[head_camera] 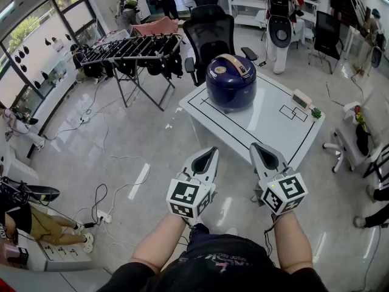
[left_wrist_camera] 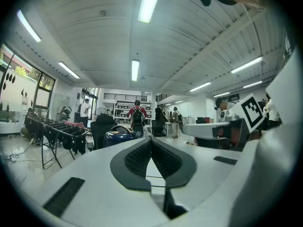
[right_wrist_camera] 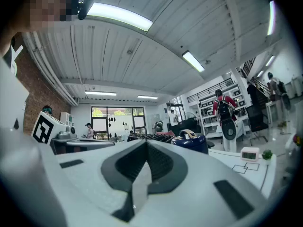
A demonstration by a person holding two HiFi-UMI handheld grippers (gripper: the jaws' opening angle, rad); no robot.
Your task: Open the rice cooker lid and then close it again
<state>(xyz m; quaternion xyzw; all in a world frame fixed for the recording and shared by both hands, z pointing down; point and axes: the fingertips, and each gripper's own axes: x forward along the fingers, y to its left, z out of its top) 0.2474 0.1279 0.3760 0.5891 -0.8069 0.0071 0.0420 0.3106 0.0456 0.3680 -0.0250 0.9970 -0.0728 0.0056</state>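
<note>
Both closed empty, left hand-held gripper (head_camera: 213, 151) and right hand-held gripper (head_camera: 254, 147) hover short of rice cooker (head_camera: 231, 81).

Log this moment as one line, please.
phase: before approach | left gripper: shut, empty | right gripper: shut, empty | rice cooker: on white table, lid closed, untouched

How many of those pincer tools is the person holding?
2. The left gripper is at lower centre-left of the head view, the right gripper beside it at centre-right; both point toward the table, jaws shut and empty.
</note>
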